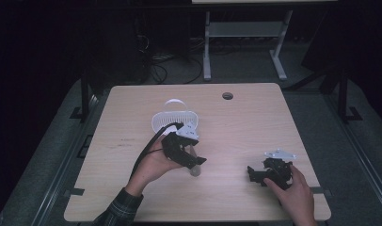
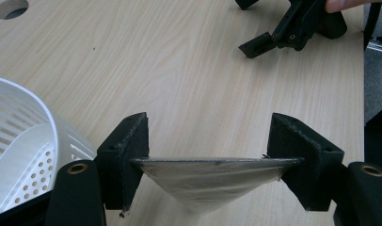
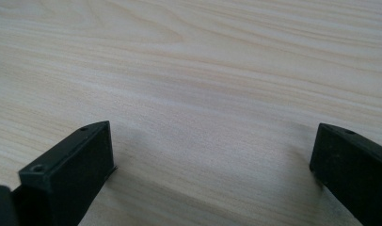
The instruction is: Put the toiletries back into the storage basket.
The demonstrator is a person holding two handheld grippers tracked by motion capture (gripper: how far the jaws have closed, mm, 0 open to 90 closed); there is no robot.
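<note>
Clear plastic cup (image 2: 212, 181) sits between the pads of the left gripper (image 2: 210, 160), whose jaws touch its rim on both sides and grip it. In the high view the cup (image 1: 194, 168) stands near the middle of the wooden table (image 1: 255, 117), just near-right of the white slotted basket (image 1: 175, 120). That basket (image 2: 19, 150) lies just left of the left gripper. Well apart to the right, the right gripper (image 1: 257, 175) rests on the table under a hand (image 1: 297, 193), its jaws (image 3: 208, 155) wide apart with nothing between them.
</note>
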